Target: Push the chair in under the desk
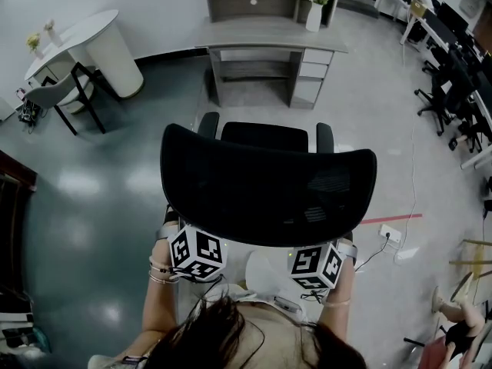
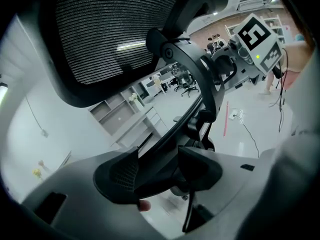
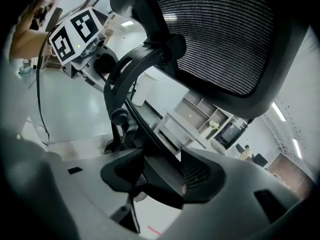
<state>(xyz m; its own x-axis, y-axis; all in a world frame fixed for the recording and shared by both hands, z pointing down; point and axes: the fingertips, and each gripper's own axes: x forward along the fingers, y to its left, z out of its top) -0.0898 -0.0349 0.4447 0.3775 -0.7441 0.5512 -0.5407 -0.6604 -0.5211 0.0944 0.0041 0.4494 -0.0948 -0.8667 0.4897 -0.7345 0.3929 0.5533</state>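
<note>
chair mid-frame, well short of desk at top centre. left gripper and right gripper each clenched on its back frame. we judge the push barely begun; next, roll it straight forward.

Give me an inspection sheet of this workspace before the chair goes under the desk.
Surface: glossy grey floor, red tape line at right.
Job's things: black mesh chair stands short of the desk, back toward the person.
Clutter: vase of flowers on the desk.
Grippers: left gripper and right gripper each clamp the chair's back frame.
Cables: white cable on the floor, right of the chair.
Surroundings: round table at left, office chairs at right.
</note>
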